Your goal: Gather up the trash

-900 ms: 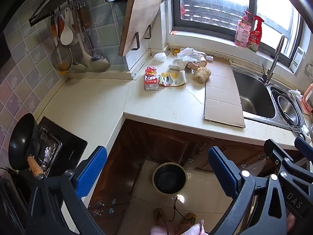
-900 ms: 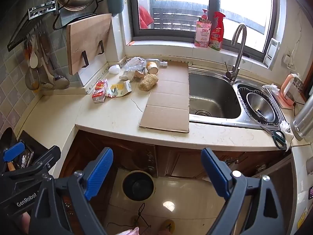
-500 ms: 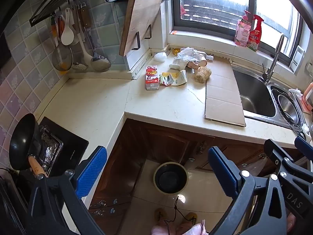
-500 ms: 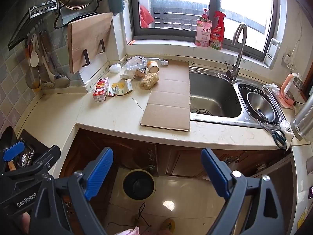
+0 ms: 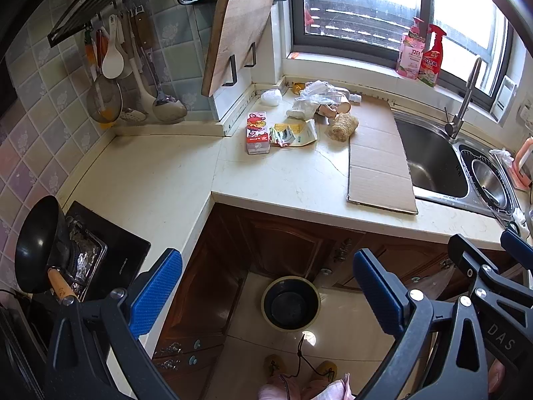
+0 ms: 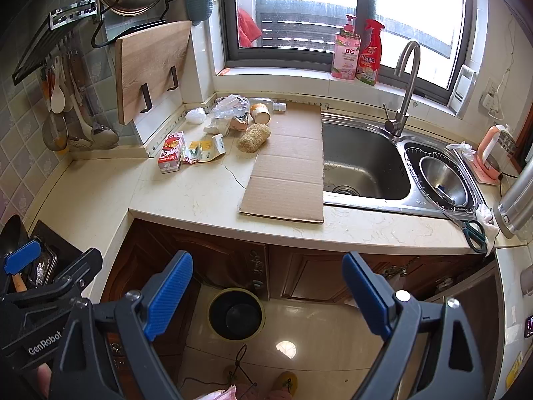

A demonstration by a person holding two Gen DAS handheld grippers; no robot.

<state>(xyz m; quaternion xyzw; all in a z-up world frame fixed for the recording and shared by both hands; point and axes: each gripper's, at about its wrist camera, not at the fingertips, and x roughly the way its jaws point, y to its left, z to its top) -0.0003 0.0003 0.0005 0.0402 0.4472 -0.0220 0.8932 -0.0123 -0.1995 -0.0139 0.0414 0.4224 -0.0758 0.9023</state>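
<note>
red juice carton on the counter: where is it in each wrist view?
Left wrist: red juice carton lies upper centre, left of the yellow wrapper.
Right wrist: the carton sits left of centre, below the cutting board.
Shared landmark: flat cardboard sheet, to the carton's right in both.

A home kitchen: an L-shaped stone desk (image 6: 186, 200) over dark wooden cabinets (image 6: 213, 263), a steel sink (image 6: 363, 166) with a tall tap (image 6: 404, 83) under a window, ladles (image 5: 160, 76) hung on a tiled wall, a wooden cutting board (image 6: 150, 70) on a rack, and a black wok (image 5: 36, 243) on what seems a stove.
</note>
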